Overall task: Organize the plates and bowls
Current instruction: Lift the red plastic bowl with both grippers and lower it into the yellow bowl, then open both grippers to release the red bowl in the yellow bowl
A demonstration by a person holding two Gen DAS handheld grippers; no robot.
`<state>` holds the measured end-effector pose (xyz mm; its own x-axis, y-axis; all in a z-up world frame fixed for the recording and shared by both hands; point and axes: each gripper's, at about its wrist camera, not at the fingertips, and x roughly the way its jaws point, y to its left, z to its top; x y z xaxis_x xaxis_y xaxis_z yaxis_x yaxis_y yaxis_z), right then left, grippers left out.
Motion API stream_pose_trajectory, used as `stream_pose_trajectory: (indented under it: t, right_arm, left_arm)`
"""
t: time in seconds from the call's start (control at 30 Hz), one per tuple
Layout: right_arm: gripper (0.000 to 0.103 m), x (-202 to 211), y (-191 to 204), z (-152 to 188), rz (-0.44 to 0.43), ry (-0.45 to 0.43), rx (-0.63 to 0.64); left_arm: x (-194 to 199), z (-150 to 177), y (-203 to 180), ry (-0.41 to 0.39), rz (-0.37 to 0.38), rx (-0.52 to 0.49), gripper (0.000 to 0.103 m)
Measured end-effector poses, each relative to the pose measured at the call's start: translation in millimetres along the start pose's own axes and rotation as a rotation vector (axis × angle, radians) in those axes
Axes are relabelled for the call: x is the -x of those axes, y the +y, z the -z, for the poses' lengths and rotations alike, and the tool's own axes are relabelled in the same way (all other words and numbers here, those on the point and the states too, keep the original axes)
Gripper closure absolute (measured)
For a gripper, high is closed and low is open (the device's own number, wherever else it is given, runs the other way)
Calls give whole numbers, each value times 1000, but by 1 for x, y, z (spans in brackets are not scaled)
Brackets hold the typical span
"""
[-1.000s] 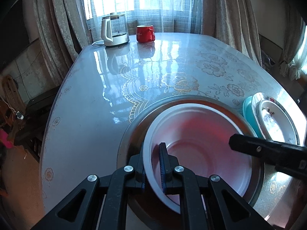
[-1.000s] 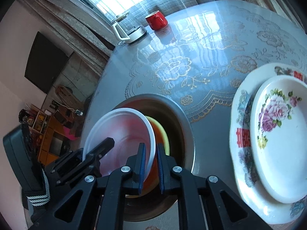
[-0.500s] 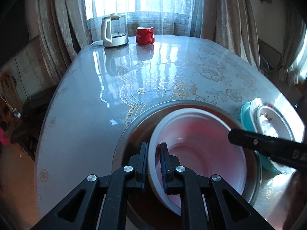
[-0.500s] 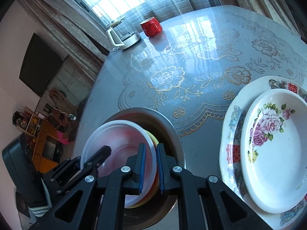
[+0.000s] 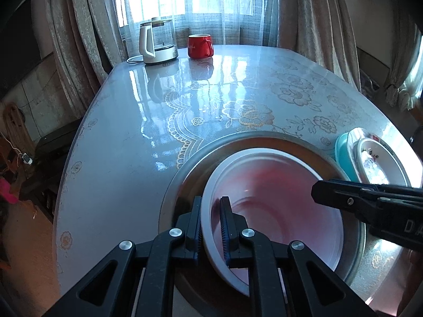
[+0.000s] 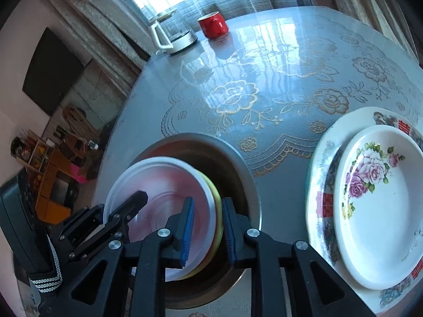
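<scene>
A white bowl with a reddish glow (image 5: 275,198) sits nested inside a large steel bowl (image 5: 190,169), on top of a yellow bowl (image 6: 217,211). My left gripper (image 5: 211,220) is shut on the white bowl's near rim. My right gripper (image 6: 207,233) is open, its fingers straddling the opposite rims of the white (image 6: 164,192) and yellow bowls without pinching them. The steel bowl (image 6: 238,174) holds the stack. A small flowered plate (image 6: 380,200) lies stacked on a larger patterned plate (image 6: 321,185) to the right.
A glass kettle (image 5: 157,43) and a red mug (image 5: 199,46) stand at the table's far edge by the curtained window. A teal dish (image 5: 343,155) lies under the plate stack. The glossy lace-patterned tabletop (image 5: 211,100) stretches between them.
My right gripper has opened off the bowl rim it was pinching. Both grippers and the bowls have settled lower into the steel bowl; the left stays shut.
</scene>
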<state>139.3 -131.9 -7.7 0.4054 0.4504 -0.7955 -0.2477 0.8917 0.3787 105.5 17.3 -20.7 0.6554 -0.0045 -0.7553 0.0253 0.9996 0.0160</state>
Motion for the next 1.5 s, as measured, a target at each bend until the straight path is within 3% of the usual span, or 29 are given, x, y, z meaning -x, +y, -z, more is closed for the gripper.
stream_pose_trajectory:
  t: [0.13, 0.3, 0.47, 0.6, 0.7, 0.8, 0.9, 1.1, 1.27, 1.5]
  right_arm:
    - [83, -4, 9, -4, 63, 0, 86]
    - [88, -4, 10, -13, 85, -33, 95]
    - [90, -6, 8, -18, 107, -45, 104]
    - [91, -7, 5, -14, 104, -43, 91]
    - [91, -7, 5, -15, 100, -45, 82]
    - [91, -6, 6, -14, 99, -52, 75]
    - [90, -4, 5, -13, 65, -65, 49]
    - [80, 19, -1, -8, -41, -125, -5]
    - [75, 44, -9, -1, -51, -199, -38]
    - [72, 56, -20, 5, -29, -207, -93]
  left_arm:
    - [-2, -1, -1, -12, -4, -4, 90]
    - [-4, -2, -5, -27, -8, -21, 90]
    - [0, -5, 2, -14, 35, 14, 71]
    - [9, -8, 5, -29, 56, 28, 61]
    - [12, -8, 3, -37, 38, 9, 62]
    - [8, -6, 0, -25, 28, 2, 78]
    - [2, -4, -2, -15, 24, 2, 80]
    - [7, -5, -1, -25, 45, 18, 79]
    - [22, -9, 11, -63, 77, 68, 48]
    - [37, -9, 30, -102, 58, 129, 39]
